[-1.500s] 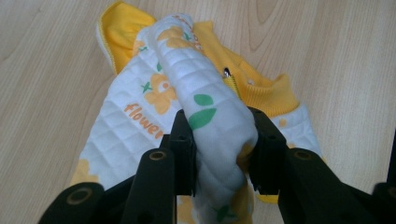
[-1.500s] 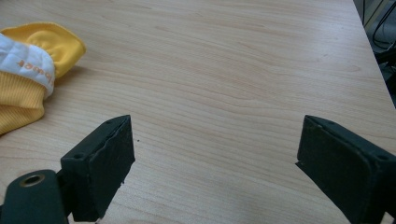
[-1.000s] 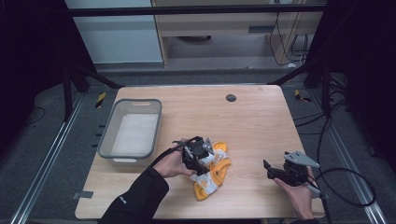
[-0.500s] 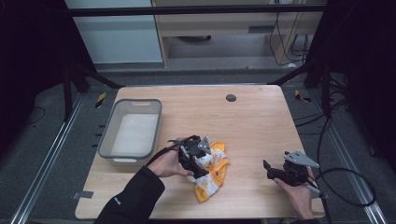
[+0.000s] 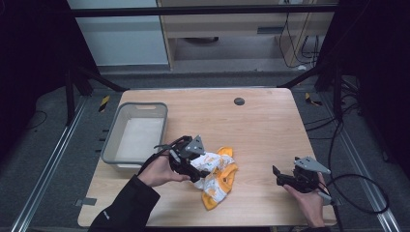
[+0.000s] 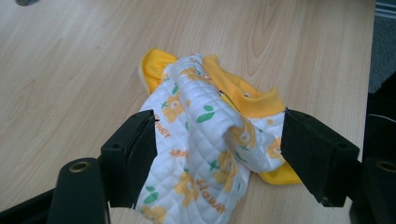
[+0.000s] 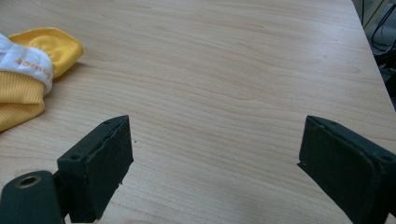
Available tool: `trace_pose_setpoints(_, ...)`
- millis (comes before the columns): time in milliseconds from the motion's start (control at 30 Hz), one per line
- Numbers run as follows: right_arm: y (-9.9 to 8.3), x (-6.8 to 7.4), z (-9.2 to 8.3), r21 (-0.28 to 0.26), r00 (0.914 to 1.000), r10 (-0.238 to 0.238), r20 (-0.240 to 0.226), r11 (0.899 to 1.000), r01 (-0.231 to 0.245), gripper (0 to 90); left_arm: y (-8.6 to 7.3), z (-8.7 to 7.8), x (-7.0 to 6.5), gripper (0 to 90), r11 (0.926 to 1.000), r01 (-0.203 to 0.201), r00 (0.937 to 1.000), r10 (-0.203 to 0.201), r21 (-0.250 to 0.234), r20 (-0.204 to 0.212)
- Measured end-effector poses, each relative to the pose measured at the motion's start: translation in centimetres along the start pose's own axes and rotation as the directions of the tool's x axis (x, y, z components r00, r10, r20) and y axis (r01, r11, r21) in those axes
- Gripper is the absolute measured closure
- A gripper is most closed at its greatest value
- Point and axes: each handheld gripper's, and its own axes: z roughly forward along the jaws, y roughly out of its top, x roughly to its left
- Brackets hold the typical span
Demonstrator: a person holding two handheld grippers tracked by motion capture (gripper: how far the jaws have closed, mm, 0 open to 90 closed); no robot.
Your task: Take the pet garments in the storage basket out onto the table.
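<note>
high view: a crumpled quilted garment (image 5: 215, 175), white with yellow print and yellow trim, is seen lying on the wooden table (image 5: 261, 125) near its front edge, just right of the grey bin (image 5: 114, 140), which appears to hold nothing. the left gripper (image 5: 192, 170) is set against the garment's left side; the right gripper (image 5: 279, 175) is held well apart from it, over bare wood to the right. the garment's long axis is judged to run diagonally, from its upper right end near the table's middle down toward the front edge. the work is judged to be at an early stage: the garment is bunched, neither spread nor folded, and nothing has been placed in the bin. left gripper view: the jaws are shown wide apart and straddling a raised ridge of the garment (image 6: 205, 154), with cloth between them but not yet pinched; the yellow ribbed trim points away from the camera. right gripper view: the jaws are shown fully spread with nothing between them, over bare table, and a yellow cuffed end of the garment (image 7: 28, 74) is seen at the far left, apart from them.
</note>
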Motion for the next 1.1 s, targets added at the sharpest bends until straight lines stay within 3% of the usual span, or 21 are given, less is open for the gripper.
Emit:
trace_pose_setpoints(33, 0.0, 0.0, 0.0, 0.002, 1.0, 0.005, -0.002, 1.0, -0.005, 9.7, 0.0, 0.0, 0.0, 26.5, 1.0, 0.0, 1.0, 0.0, 0.0, 0.0)
trace_pose_setpoints(133, 0.0, 0.0, 0.0, 0.004, 1.0, 0.006, -0.003, 1.0, -0.006, 9.6, -0.9, -1.1, 0.1, 26.9, 0.9967, 0.045, 0.9987, -0.047, -0.068, -0.021)
trace_pose_setpoints(267, 0.0, 0.0, 0.0, 0.004, 1.0, 0.006, -0.005, 1.0, -0.006, 9.6, -2.4, -2.2, 0.3, 28.6, 0.9816, 0.104, 0.9926, -0.113, -0.16, -0.044)
trace_pose_setpoints(300, 0.0, 0.0, 0.0, 0.004, 1.0, 0.006, -0.005, 1.0, -0.006, 9.6, -2.4, -2.2, 0.3, 29.1, 0.9816, 0.104, 0.9926, -0.113, -0.16, -0.044)
trace_pose_setpoints(333, 0.0, 0.1, 0.0, 0.006, 1.0, 0.008, -0.005, 1.0, -0.008, 9.7, -3.2, -2.7, 0.3, 29.8, 0.9706, 0.134, 0.9859, -0.151, -0.2, -0.072)
trace_pose_setpoints(467, 0.0, 0.1, 0.0, 0.006, 1.0, 0.008, -0.005, 1.0, -0.008, 9.7, -4.9, -3.4, 0.3, 30.0, 0.944, 0.188, 0.9672, -0.226, -0.271, -0.116)
trace_pose_setpoints(567, 0.0, 0.1, 0.0, 0.006, 1.0, 0.005, -0.006, 1.0, -0.005, 9.7, -5.6, -3.6, 0.3, 30.2, 0.9333, 0.201, 0.9594, -0.249, -0.298, -0.133)
trace_pose_setpoints(600, 0.0, 0.1, 0.0, 0.008, 1.0, 0.006, -0.007, 1.0, -0.006, 9.7, -6.6, -3.8, 0.4, 30.3, 0.9217, 0.22, 0.9479, -0.279, -0.32, -0.153)
trace_pose_setpoints(633, 0.0, 0.1, 0.0, 0.008, 1.0, 0.006, -0.007, 1.0, -0.006, 9.7, -6.6, -3.8, 0.4, 30.3, 0.9217, 0.22, 0.9479, -0.279, -0.32, -0.153)
trace_pose_setpoints(667, 0.0, 0.1, 0.0, 0.009, 0.9999, 0.003, -0.01, 1.0, -0.003, 9.7, -7.2, -4.0, 0.4, 30.3, 0.912, 0.236, 0.9374, -0.305, -0.335, -0.169)
trace_pose_setpoints(700, 0.0, 0.1, 0.0, 0.009, 0.9999, 0.003, -0.01, 1.0, -0.003, 9.7, -7.2, -4.0, 0.4, 30.3, 0.912, 0.236, 0.9374, -0.305, -0.335, -0.169)
trace_pose_setpoints(733, 0.0, 0.1, 0.0, 0.01, 0.9999, 0.004, -0.009, 1.0, -0.004, 9.7, -7.9, -4.2, 0.4, 30.2, 0.9072, 0.246, 0.9248, -0.325, -0.341, -0.198)
trace_pose_setpoints(767, 0.0, 0.1, 0.0, 0.01, 0.9999, 0.004, -0.009, 1.0, -0.004, 9.7, -7.9, -4.2, 0.4, 30.1, 0.9072, 0.246, 0.9248, -0.325, -0.341, -0.198)
trace_pose_setpoints(800, 0.0, 0.1, 0.0, 0.011, 0.9999, 0.006, -0.01, 1.0, -0.006, 9.7, -8.5, -4.4, 0.3, 30.0, 0.8929, 0.265, 0.9113, -0.355, -0.364, -0.208)
trace_pose_setpoints(833, -0.1, 0.1, 0.0, 0.011, 0.9999, 0.005, -0.009, 1.0, -0.005, 9.7, -8.8, -4.5, 0.3, 29.9, 0.8846, 0.275, 0.9037, -0.372, -0.377, -0.212)
trace_pose_setpoints(900, -0.1, 0.2, 0.0, 0.012, 0.9999, 0.007, -0.01, 1.0, -0.007, 9.6, -9.6, -4.8, 0.4, 29.9, 0.8671, 0.293, 0.8806, -0.409, -0.403, -0.24)
trace_pose_setpoints(1000, -0.1, 0.2, 0.0, 0.012, 0.9999, 0.004, -0.01, 1.0, -0.004, 9.7, -10.6, -5.3, 0.5, 29.9, 0.843, 0.309, 0.8546, -0.449, -0.44, -0.26)
trace_pose_setpoints(1033, -0.1, 0.2, 0.0, 0.013, 0.9999, 0.003, -0.01, 1.0, -0.003, 9.7, -10.9, -5.4, 0.6, 30.0, 0.839, 0.312, 0.8473, -0.458, -0.446, -0.269)
trace_pose_setpoints(1067, -0.1, 0.2, 0.0, 0.013, 0.9999, 0.004, -0.01, 1.0, -0.004, 9.7, -11.3, -5.6, 0.8, 29.8, 0.8419, 0.318, 0.8421, -0.462, -0.436, -0.278)
trace_pose_setpoints(1100, -0.1, 0.2, 0.0, 0.013, 0.9999, 0.004, -0.01, 1.0, -0.004, 9.7, -11.3, -5.6, 0.8, 29.7, 0.8419, 0.318, 0.8421, -0.462, -0.436, -0.278)
